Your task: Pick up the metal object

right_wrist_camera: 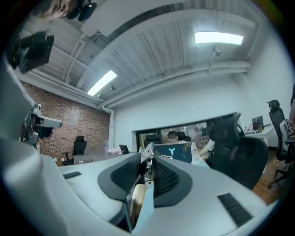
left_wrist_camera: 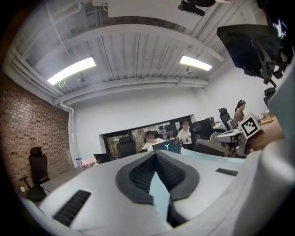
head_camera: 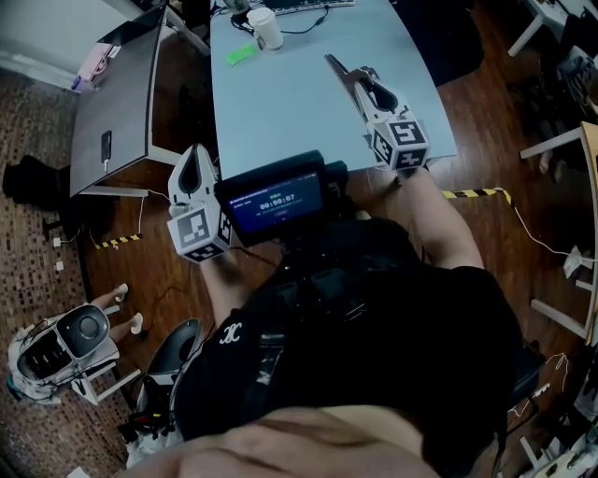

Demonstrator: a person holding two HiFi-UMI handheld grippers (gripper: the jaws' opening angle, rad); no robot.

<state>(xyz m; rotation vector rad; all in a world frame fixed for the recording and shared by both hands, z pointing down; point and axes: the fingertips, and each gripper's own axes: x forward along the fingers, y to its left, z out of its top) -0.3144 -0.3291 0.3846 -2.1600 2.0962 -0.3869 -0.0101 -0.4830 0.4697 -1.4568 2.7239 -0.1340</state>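
Right tool [head_camera: 366,86] has its jaws clamped narrow on the metal object [head_camera: 338,70], and we see the slim metal piece poking out past the tips toward the far side of the pale blue table [head_camera: 280,112]. We hold it over the table's right part, near the edge. Left tool [head_camera: 198,157] hangs by the near left corner, jaws together on nothing. A white cup [head_camera: 264,28] and a green item [head_camera: 241,54] sit at the far end.
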